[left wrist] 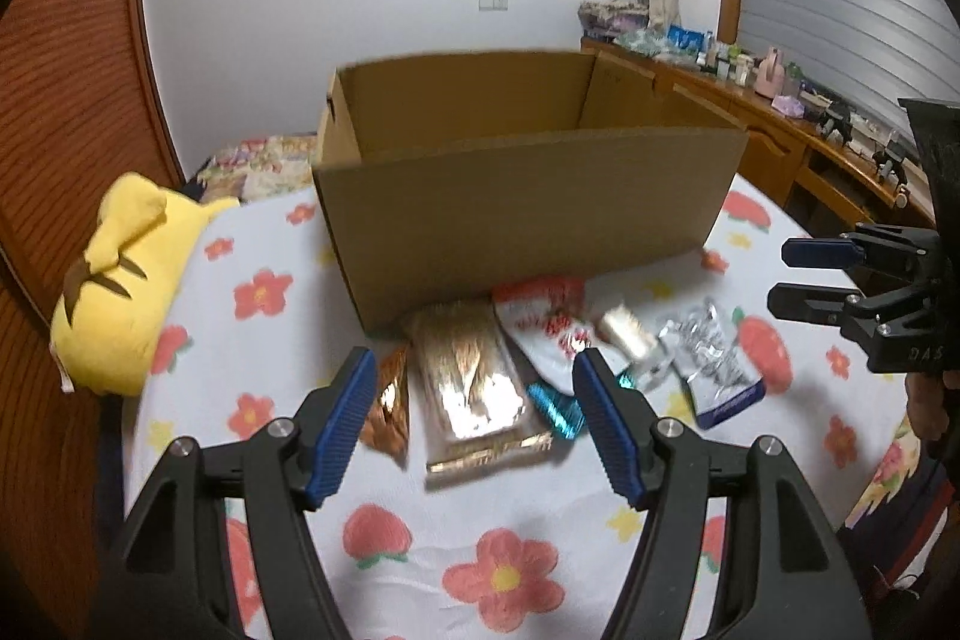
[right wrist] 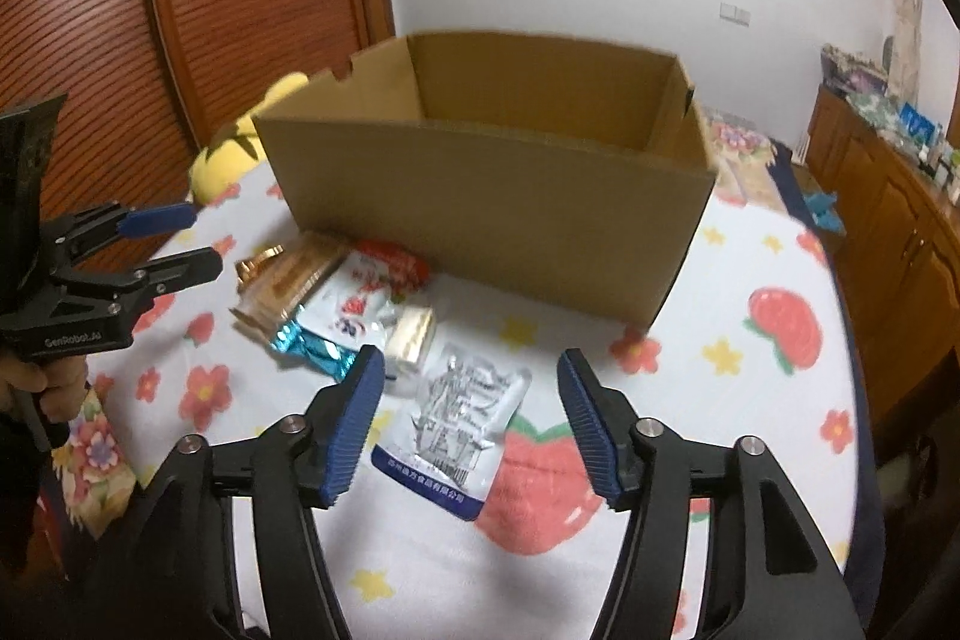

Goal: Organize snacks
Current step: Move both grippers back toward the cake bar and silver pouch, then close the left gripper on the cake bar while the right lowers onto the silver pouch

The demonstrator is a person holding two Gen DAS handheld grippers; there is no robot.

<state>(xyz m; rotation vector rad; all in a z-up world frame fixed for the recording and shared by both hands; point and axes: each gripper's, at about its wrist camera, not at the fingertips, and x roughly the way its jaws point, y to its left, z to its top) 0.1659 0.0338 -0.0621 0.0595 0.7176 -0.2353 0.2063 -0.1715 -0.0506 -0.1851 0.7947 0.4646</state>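
The cardboard box (left wrist: 528,196) stands open-topped on the flowered bedcover (left wrist: 420,526). What shows of its inside is bare; its floor is hidden. The snacks lie in a loose heap on the cover against the box's near wall, none in it.

A yellow plush toy (left wrist: 120,292) lies at nine o'clock of the box, clear of the work.

Left gripper (left wrist: 474,370): jaws spread wide, holding nothing, poised above the gold packet (left wrist: 474,388). Right gripper (right wrist: 471,370): jaws likewise wide and empty, above the silver pouch (right wrist: 462,424).

Between these lie a red-and-white pouch (left wrist: 546,334), a small cream bar (right wrist: 411,334) and a teal wrapper (left wrist: 555,409), overlapping.

Risk, in my judgement: the foil wrappers look slick and may slip from the jaws. Overlapping neighbours may be dragged along. The soft cover gives under pressure. The box's tall near wall stands in the way of any lift.
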